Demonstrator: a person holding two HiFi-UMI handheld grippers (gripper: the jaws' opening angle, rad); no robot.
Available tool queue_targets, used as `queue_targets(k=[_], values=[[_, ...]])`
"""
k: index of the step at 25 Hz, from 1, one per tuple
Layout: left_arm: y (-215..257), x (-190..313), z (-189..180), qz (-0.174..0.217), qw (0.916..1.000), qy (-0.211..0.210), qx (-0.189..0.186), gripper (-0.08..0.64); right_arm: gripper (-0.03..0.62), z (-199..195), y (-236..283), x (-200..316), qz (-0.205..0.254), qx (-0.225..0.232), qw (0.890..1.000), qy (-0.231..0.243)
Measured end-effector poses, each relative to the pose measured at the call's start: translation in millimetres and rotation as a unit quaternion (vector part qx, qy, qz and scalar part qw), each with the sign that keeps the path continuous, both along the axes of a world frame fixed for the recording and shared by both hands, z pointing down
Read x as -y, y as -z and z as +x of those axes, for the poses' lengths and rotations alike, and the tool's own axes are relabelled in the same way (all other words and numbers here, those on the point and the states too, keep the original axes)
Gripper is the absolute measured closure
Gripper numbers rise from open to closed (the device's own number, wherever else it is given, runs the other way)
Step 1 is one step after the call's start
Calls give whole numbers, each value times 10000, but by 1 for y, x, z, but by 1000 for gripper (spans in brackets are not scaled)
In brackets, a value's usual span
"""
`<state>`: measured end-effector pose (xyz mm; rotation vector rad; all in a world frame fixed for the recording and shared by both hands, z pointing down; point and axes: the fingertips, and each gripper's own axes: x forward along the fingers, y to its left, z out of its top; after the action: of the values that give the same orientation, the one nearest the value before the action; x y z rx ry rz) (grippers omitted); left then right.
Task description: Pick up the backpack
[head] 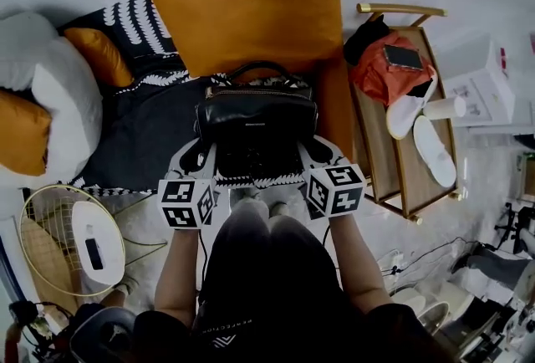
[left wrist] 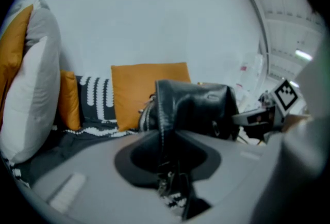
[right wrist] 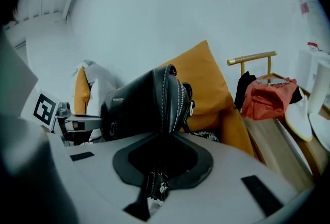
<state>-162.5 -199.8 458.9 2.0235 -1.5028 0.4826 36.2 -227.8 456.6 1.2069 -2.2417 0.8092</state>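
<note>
A black leather backpack [head: 255, 123] with a top handle hangs in front of the sofa, lifted off the dark throw. My left gripper [head: 201, 159] is shut on its left lower edge and my right gripper [head: 313, 154] is shut on its right lower edge. In the left gripper view the backpack [left wrist: 198, 109] fills the middle, and a stitched black fold of it is pinched in the left gripper [left wrist: 166, 150]. From the right gripper view the backpack [right wrist: 147, 104] tilts left, its seam clamped in the right gripper [right wrist: 160, 158]. The pinched parts are hidden inside the jaws.
A big orange cushion [head: 251, 6] leans on the sofa behind the bag, with a white pillow [head: 58, 94] at the left. A wooden rack [head: 380, 161] at the right holds a red bag [head: 384, 73] and white slippers [head: 435, 148]. A wire basket [head: 50, 219] stands at the lower left.
</note>
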Motion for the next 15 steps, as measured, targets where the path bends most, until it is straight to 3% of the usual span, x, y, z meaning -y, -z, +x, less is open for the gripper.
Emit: queue_targets(k=[15], values=[[67, -4, -1, 425, 9983, -393, 3, 468, 554, -1, 62, -14, 364, 78, 9990, -241]])
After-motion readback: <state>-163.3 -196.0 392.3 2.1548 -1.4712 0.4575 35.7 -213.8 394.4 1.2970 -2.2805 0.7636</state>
